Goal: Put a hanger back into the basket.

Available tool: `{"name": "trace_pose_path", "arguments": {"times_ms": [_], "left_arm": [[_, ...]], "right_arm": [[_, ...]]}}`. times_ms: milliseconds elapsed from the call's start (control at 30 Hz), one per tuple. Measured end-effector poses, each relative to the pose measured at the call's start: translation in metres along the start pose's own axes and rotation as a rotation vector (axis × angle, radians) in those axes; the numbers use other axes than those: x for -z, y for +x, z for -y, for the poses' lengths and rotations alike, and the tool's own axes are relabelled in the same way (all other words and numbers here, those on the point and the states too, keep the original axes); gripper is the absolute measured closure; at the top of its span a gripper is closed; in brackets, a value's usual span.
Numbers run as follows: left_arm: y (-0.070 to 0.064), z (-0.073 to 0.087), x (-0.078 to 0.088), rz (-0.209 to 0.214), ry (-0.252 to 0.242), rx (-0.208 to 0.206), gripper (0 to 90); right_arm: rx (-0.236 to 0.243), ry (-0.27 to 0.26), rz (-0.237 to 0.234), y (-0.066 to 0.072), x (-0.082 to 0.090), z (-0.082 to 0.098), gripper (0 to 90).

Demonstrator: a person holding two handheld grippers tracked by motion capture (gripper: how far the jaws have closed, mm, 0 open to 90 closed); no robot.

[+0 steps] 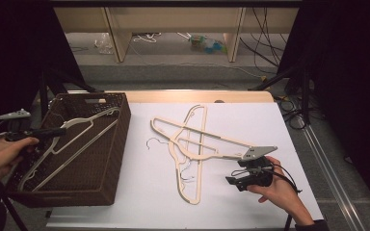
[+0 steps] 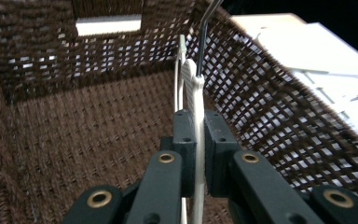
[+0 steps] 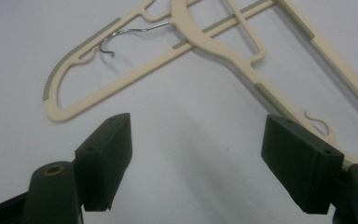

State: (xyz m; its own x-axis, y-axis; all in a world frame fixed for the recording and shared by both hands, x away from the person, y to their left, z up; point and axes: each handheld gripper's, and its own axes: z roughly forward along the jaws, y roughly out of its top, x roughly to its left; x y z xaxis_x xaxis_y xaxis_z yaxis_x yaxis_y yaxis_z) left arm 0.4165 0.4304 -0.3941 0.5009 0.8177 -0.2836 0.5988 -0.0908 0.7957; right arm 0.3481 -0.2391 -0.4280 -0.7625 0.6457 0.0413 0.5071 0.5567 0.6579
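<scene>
Cream plastic showed between the fingers of the left gripper (image 2: 196, 140): they were clamped on the neck of a hanger (image 1: 72, 139), just under its wire hook. That hanger hung inside the brown woven basket (image 1: 113, 159), its long axis slanting from the basket's far right corner toward its near left corner, the lower end not yet lying flat on the basket floor. Right of the basket, two more hangers (image 1: 192, 144) lay crossed on the white tabletop (image 1: 144, 192). Just beyond them from the basket, the right gripper (image 1: 243, 180) rested with fingers spread wide and empty, the nearer hand for those two
</scene>
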Motion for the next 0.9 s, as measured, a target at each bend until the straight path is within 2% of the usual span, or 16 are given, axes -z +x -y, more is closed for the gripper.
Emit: {"name": "trace_pose_path", "arguments": {"times_ms": [67,233,267,367,433,500,533,600,700,733,767,867,900], "left_arm": [[0.003,0.003,-0.005,-0.022,0.036,-0.007,85.0],[0.010,0.007,-0.004,-0.079,0.039,0.014,84.1],[0.011,0.008,-0.003,-0.102,0.046,0.018,83.2],[0.011,0.010,-0.002,-0.166,0.059,0.007,78.7],[0.012,0.012,0.000,-0.182,0.059,0.004,77.0],[0.009,0.012,0.003,-0.257,0.041,0.019,70.6],[0.005,0.011,0.006,-0.290,0.027,0.007,67.7],[-0.002,0.009,0.011,-0.327,-0.008,0.019,61.9],[-0.017,0.004,0.022,-0.326,-0.099,0.022,57.3],[-0.024,0.002,0.024,-0.315,-0.112,0.017,55.0],[-0.031,0.000,0.026,-0.304,-0.125,0.001,53.5],[-0.057,-0.005,0.030,-0.265,-0.164,-0.039,49.7],[-0.057,-0.005,0.030,-0.265,-0.164,-0.039,47.3]], "right_arm": [[0.002,-0.002,0.006,-0.001,0.000,0.000,25.3],[0.009,-0.001,0.006,-0.002,-0.001,0.001,25.3],[0.012,-0.003,0.006,-0.002,-0.001,0.001,25.3],[0.008,-0.011,0.006,-0.001,-0.003,0.002,25.3],[0.012,0.001,0.002,-0.002,-0.002,0.001,25.3],[0.006,0.003,0.003,-0.002,-0.002,0.002,25.3],[0.010,0.001,0.005,-0.002,-0.003,0.002,25.3],[0.008,-0.009,0.009,-0.002,-0.004,0.002,25.3],[0.008,-0.008,0.010,-0.002,-0.005,0.002,25.3],[-0.009,0.007,0.001,-0.001,-0.004,0.002,25.3],[0.008,0.008,0.002,-0.002,-0.004,0.002,25.3],[0.008,0.006,0.003,-0.002,-0.005,0.002,25.3],[-0.007,0.011,0.000,-0.001,-0.004,0.002,25.3]]}}
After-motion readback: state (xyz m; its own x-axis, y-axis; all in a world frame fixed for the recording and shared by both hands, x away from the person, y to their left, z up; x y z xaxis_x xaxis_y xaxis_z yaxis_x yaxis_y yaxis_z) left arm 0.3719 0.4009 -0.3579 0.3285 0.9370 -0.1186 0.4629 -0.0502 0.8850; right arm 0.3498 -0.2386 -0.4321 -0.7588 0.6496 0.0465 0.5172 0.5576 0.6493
